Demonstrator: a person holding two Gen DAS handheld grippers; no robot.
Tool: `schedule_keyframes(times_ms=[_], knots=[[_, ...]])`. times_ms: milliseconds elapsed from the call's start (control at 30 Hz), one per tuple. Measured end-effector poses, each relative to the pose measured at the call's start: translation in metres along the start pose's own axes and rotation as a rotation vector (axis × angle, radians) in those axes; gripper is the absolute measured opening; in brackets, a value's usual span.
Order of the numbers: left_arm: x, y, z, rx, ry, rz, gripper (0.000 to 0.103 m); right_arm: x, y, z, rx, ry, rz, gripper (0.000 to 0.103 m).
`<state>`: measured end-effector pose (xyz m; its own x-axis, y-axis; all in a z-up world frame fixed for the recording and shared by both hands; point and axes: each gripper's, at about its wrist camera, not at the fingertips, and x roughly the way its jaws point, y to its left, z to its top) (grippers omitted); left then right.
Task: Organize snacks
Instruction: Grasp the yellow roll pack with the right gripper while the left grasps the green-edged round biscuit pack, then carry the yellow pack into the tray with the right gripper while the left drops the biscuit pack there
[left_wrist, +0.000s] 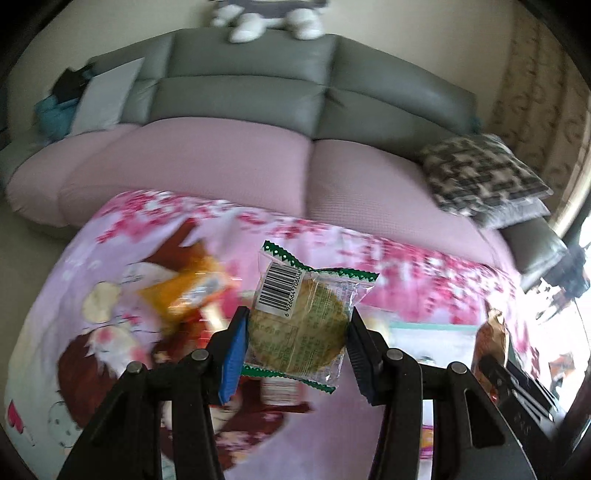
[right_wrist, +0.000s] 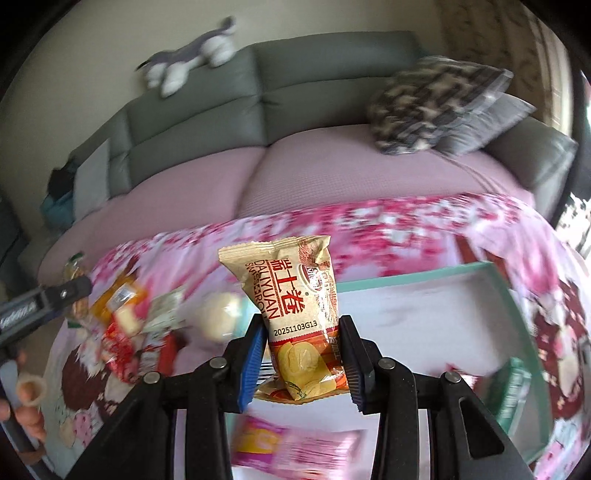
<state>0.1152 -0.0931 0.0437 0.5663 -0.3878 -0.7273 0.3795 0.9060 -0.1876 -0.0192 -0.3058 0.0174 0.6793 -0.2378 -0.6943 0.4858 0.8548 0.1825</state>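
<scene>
My left gripper (left_wrist: 297, 328) is shut on a clear-wrapped round biscuit with green serrated ends (left_wrist: 301, 328), held above the pink floral cloth (left_wrist: 388, 251). My right gripper (right_wrist: 303, 345) is shut on a tan Swiss roll packet with red print (right_wrist: 295, 314), held above the white tray with a teal rim (right_wrist: 413, 278). A loose pile of snacks lies on the cloth, in the left wrist view (left_wrist: 184, 291) and in the right wrist view (right_wrist: 129, 332). The left gripper shows at the left edge of the right wrist view (right_wrist: 79, 286).
A pink packet (right_wrist: 295, 448) lies in the tray near me, and a green packet (right_wrist: 513, 387) at its right. A grey sofa with pink seat covers (left_wrist: 221, 162) stands behind the table, with a checked cushion (left_wrist: 480, 181). A plush toy (right_wrist: 192, 62) lies on its back.
</scene>
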Motion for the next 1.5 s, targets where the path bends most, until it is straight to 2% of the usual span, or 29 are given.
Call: schedule_keyframes(times_ms=[333,600,767,1000,1100,1233,1267,1300,1367,1500], knots=[[0.006,-0.095,-0.016,0.193,0.025,-0.102,0.052,-0.022,-0.09,0.003,0.192,-0.021,-0.108,0.042],[0.022,-0.15,-0.041,0.286,0.089,-0.143,0.052,-0.021,-0.109,-0.002,0.193,0.013,-0.156,0.042],[0.033,-0.174,-0.058,0.358,0.115,-0.123,0.052,-0.006,-0.114,-0.007,0.2,0.064,-0.177,0.042],[0.045,-0.185,-0.068,0.388,0.138,-0.119,0.052,0.007,-0.094,-0.007,0.141,0.088,-0.185,0.042],[0.048,-0.186,-0.072,0.404,0.146,-0.109,0.052,0.009,-0.091,-0.007,0.14,0.09,-0.217,0.042],[0.051,-0.18,-0.071,0.374,0.161,-0.128,0.052,0.011,-0.09,-0.008,0.154,0.092,-0.23,0.042],[0.051,-0.178,-0.07,0.367,0.161,-0.123,0.054,0.012,-0.089,-0.008,0.153,0.094,-0.238,0.042],[0.051,-0.176,-0.069,0.362,0.16,-0.122,0.062,0.012,-0.089,-0.008,0.154,0.095,-0.245,0.042],[0.05,-0.173,-0.068,0.349,0.159,-0.122,0.071,0.012,-0.09,-0.007,0.163,0.093,-0.265,0.042],[0.047,-0.165,-0.067,0.322,0.162,-0.149,0.073,0.013,-0.089,-0.007,0.167,0.09,-0.296,0.042]])
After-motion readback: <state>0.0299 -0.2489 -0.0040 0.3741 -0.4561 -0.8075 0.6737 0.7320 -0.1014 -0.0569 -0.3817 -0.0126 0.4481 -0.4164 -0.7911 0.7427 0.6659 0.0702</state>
